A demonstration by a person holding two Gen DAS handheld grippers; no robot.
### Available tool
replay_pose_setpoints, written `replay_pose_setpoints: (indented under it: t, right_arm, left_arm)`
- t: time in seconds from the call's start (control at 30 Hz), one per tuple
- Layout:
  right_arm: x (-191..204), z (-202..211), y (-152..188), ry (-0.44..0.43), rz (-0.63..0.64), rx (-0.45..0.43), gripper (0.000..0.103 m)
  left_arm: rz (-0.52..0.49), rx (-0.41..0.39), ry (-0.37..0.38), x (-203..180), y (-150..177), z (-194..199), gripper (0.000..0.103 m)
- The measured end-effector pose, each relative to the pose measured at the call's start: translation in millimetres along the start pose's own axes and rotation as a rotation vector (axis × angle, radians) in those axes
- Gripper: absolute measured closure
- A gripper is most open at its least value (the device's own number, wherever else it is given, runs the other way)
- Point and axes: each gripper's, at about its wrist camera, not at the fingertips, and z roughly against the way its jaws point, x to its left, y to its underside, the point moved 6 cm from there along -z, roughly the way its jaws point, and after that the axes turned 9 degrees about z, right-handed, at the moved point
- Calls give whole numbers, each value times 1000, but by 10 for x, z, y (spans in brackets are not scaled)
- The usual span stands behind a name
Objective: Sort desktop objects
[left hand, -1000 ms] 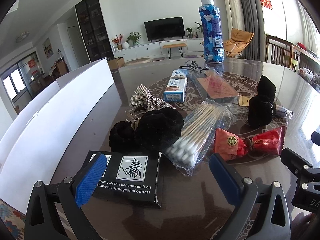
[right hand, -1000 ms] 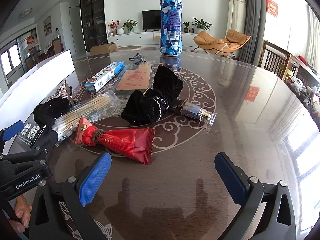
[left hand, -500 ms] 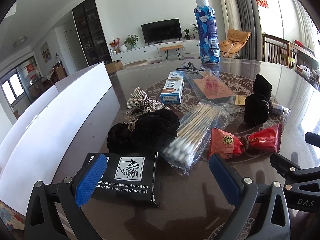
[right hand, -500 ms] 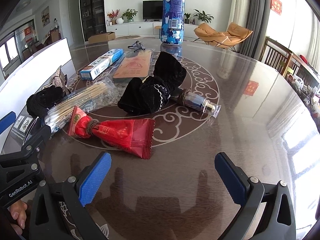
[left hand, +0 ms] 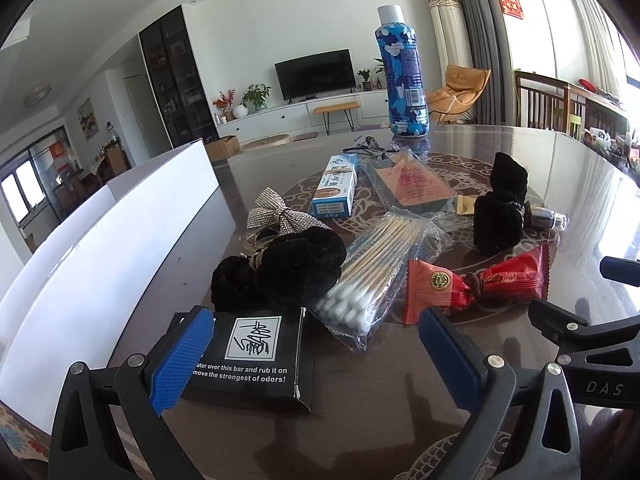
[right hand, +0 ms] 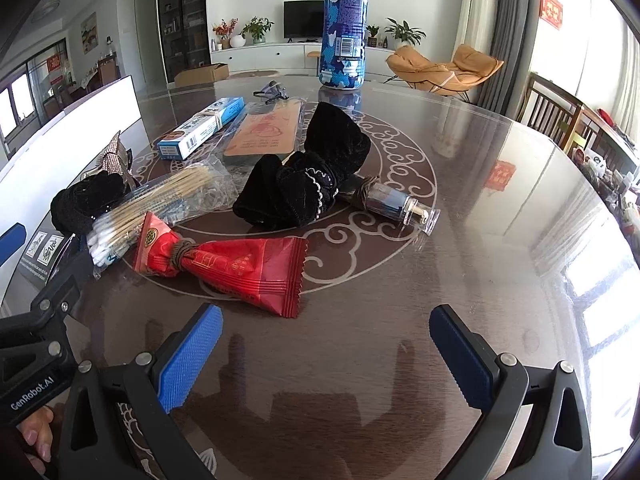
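My left gripper point(left hand: 316, 354) is open just above a black printed box point(left hand: 252, 354) at the table's near edge. Beyond it lie a black furry scrunchie point(left hand: 288, 268), a bag of cotton swabs point(left hand: 376, 268), a red tied packet point(left hand: 472, 284) and a silver bow point(left hand: 280, 214). My right gripper point(right hand: 324, 354) is open over bare table, just short of the red tied packet point(right hand: 236, 264). Behind that lie a black velvet scrunchie point(right hand: 308, 184), a small glass bottle point(right hand: 400, 208) and the cotton swabs point(right hand: 160, 204).
A white box wall point(left hand: 108, 240) runs along the left side of the dark round table point(right hand: 460, 264). Farther back are a blue-and-white carton point(left hand: 336, 188), an orange flat pack point(left hand: 412, 180), dark glasses point(right hand: 274, 90) and a tall blue camouflage bottle point(right hand: 344, 28). The left tool point(right hand: 36, 328) and a hand show at lower left.
Both grippers have drawn slightly closer to the items and tilted a little; the objects sit larger in view. Nothing has been grasped or shifted.
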Motion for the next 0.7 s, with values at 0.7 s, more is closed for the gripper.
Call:
replay_pose_setpoints:
  t: [0.7]
  right_arm:
    - [-9,-41,9,-25,-12,13,0]
  left_arm:
    - [15,24,27,23,-4,-42,0]
